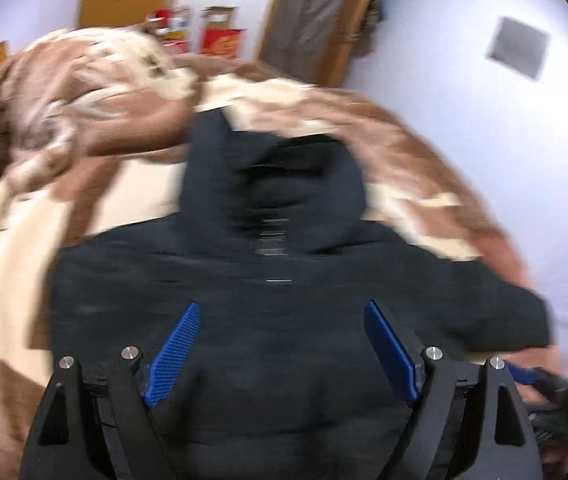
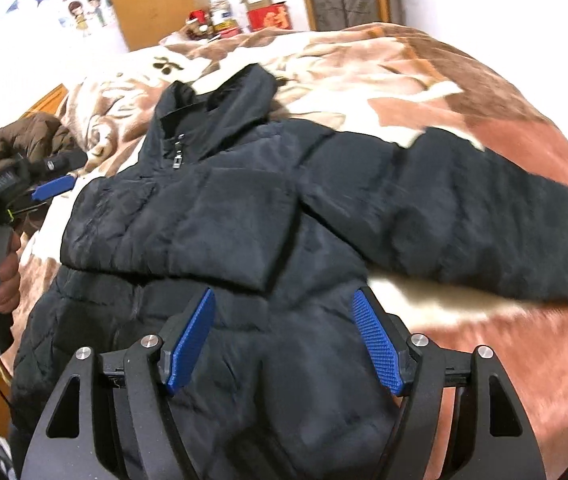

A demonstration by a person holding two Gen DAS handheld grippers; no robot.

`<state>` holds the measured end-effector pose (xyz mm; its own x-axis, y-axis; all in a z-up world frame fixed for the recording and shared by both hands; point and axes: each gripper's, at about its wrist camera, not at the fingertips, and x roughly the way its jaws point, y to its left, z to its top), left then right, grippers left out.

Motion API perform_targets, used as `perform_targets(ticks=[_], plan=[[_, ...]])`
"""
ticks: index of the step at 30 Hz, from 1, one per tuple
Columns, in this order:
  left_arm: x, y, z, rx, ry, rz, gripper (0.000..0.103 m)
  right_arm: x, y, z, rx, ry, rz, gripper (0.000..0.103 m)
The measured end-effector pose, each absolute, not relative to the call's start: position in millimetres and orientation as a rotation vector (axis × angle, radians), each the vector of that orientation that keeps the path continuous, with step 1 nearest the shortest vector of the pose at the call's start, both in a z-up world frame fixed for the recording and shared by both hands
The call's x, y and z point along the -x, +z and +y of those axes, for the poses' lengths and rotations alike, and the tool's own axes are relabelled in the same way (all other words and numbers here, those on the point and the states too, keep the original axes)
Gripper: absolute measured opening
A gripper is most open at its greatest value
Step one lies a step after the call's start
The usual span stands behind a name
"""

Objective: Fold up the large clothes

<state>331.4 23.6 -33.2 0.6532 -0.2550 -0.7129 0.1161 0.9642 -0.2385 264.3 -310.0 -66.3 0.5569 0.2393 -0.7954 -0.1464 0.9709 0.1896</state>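
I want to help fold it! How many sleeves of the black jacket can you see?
2. One sleeve is already folded across the chest of the black jacket. The other sleeve stretches out to the right over the blanket.

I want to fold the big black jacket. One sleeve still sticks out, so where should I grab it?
Grab the outstretched sleeve near its cuff end, coming down from above. It lies flat and straight on the blanket, clear of the jacket body.
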Motion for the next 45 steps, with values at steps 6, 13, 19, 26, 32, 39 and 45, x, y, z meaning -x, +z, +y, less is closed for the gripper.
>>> perform_targets(ticks=[6,13,19,26,32,39,45], plan=[[-381,-87,100,0.189,0.023,0.914,0.082,-331,-105,-271,-0.044,0.261,1.027,0.039],[-388,-120,105,0.169,0.039,0.952,0.082,-383,-121,-271,0.005,0.208,1.050,0.039],[-385,-81,117,0.146,0.013,0.823,0.081,-372,-79,-275,-0.015,0.232,0.931,0.039],[-409,-133,124,0.140,0.074,0.913,0.073,-414,-130,-264,0.018,0.224,1.048,0.039],[-404,-118,118,0.100,0.101,0.935,0.071,-411,-122,-268,-0.002,0.209,1.064,0.039],[-328,-49,90,0.136,0.008,0.838,0.067,-331,-59,-287,0.006,0.188,0.945,0.039],[-232,-23,43,0.120,-0.059,0.820,0.067,-233,-33,-310,-0.061,0.178,0.896,0.040]])
